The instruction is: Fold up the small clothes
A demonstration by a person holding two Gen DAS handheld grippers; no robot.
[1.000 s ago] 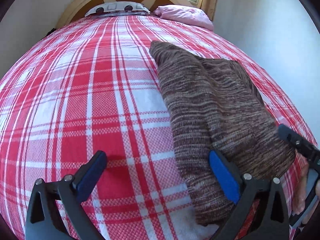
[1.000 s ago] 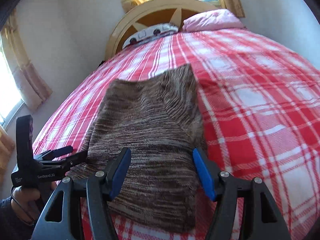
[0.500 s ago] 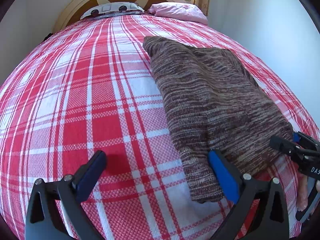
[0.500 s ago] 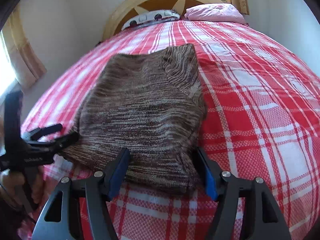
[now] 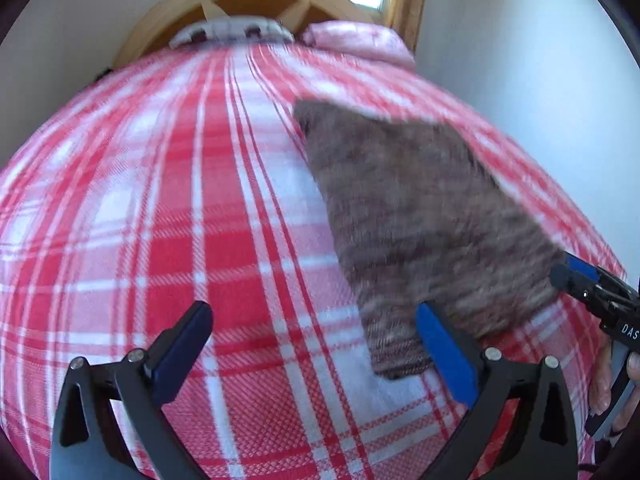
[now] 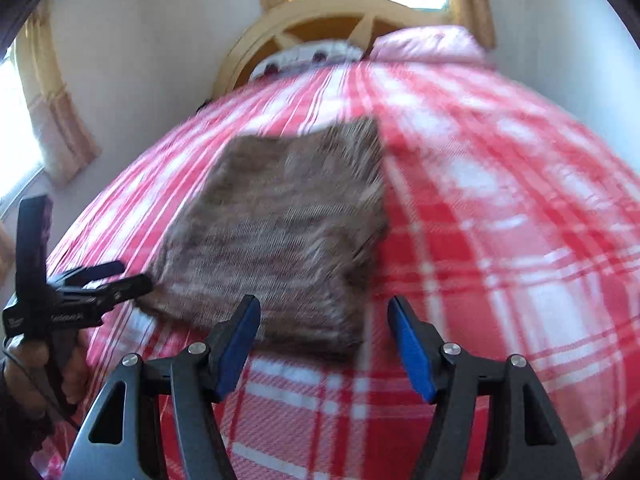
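A folded brown knit garment (image 5: 420,220) (image 6: 288,232) lies flat on the red and white plaid bed cover (image 5: 180,240) (image 6: 500,240). In the left wrist view my left gripper (image 5: 312,312) is open and holds nothing, and the garment's near corner lies beside its right finger (image 5: 444,356). My right gripper (image 6: 324,304) is open too, hovering over the garment's near edge without pressing on it. Each gripper shows in the other view: the right gripper (image 5: 580,284) at the garment's right corner, the left gripper (image 6: 120,276) at its left corner. Both views are blurred.
A wooden headboard (image 5: 240,12) (image 6: 320,24) stands at the far end, with a white pillow (image 5: 228,32) and a pink pillow (image 5: 360,40) against it. White walls run close along both sides. A curtained window (image 6: 36,112) is on the left wall.
Both grippers have drawn back from the garment, so its near edge sits farther ahead of the fingers. The garment has stayed folded in place. Both views have become blurred.
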